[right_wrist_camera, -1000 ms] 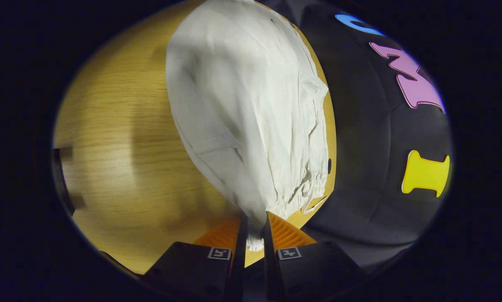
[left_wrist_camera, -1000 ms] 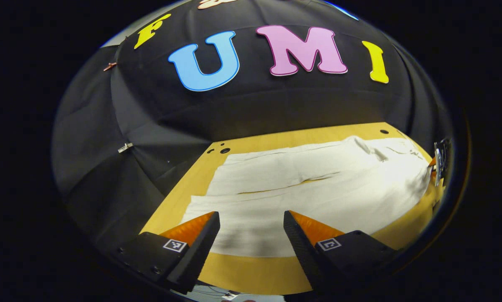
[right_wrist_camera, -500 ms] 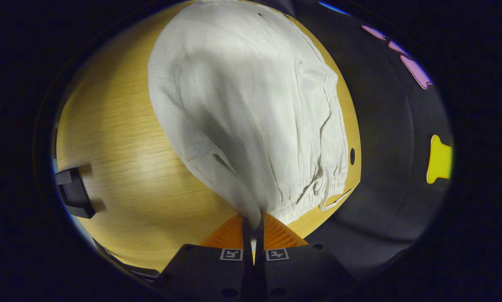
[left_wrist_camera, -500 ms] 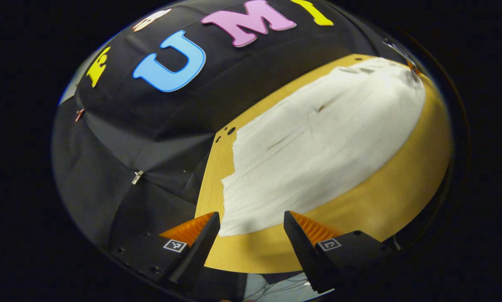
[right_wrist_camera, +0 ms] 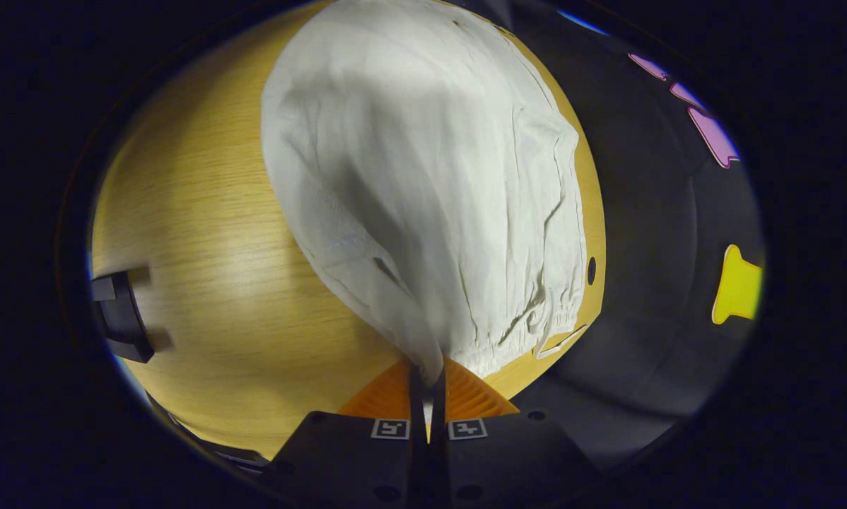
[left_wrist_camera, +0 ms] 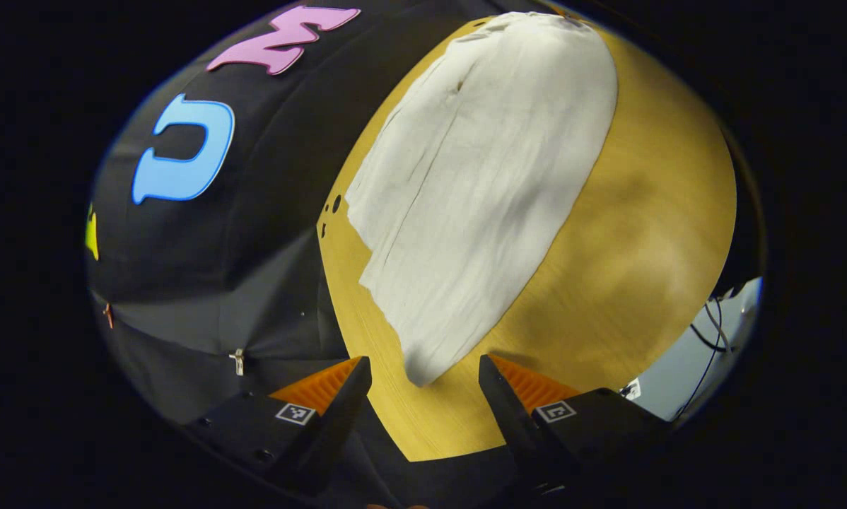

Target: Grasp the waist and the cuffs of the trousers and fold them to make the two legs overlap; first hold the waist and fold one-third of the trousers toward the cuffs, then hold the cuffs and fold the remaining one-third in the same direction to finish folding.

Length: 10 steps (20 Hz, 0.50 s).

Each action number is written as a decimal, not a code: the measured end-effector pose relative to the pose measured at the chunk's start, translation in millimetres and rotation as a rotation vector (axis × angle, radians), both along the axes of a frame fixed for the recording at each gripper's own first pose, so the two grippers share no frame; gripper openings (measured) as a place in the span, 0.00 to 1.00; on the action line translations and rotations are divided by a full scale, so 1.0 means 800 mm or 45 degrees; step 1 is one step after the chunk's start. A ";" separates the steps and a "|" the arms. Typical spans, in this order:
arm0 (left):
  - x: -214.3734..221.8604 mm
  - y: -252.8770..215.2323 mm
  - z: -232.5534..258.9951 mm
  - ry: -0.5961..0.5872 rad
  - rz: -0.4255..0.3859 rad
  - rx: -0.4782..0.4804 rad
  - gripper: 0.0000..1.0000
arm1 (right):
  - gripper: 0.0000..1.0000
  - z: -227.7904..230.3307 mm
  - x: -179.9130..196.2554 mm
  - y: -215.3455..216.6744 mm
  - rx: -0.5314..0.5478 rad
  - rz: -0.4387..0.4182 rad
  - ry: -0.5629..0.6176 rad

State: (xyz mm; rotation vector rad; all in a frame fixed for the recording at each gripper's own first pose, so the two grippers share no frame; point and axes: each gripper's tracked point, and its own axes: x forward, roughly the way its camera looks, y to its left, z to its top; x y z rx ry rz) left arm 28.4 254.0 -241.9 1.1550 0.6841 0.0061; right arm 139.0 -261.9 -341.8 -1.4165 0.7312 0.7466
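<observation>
White trousers (right_wrist_camera: 423, 177) lie lengthwise on wooden table (right_wrist_camera: 204, 233), fabric creased; elastic gathered waist (right_wrist_camera: 529, 322) at one end w/ near waist corner lifted off the surface, cuff end (left_wrist_camera: 423, 353) flat nr table edge, legs side by side.

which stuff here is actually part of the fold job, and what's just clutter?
Part of the job:
- trousers, waist end pinched
- right hand-held gripper, shut on the waist
- left hand-held gripper, open, near the cuff corner
- wooden table

Just lying about:
- cables past the table edge
- black block at the table's edge
</observation>
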 end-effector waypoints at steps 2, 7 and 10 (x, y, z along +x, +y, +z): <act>0.012 -0.001 -0.015 0.074 -0.062 0.031 0.97 | 0.05 -0.001 0.000 0.000 -0.018 0.016 -0.014; 0.049 -0.005 -0.020 0.203 -0.240 0.084 0.91 | 0.05 -0.001 0.000 0.000 -0.037 0.014 -0.017; 0.067 -0.002 -0.025 0.316 -0.279 0.067 0.88 | 0.05 -0.001 0.000 0.000 -0.055 0.049 -0.040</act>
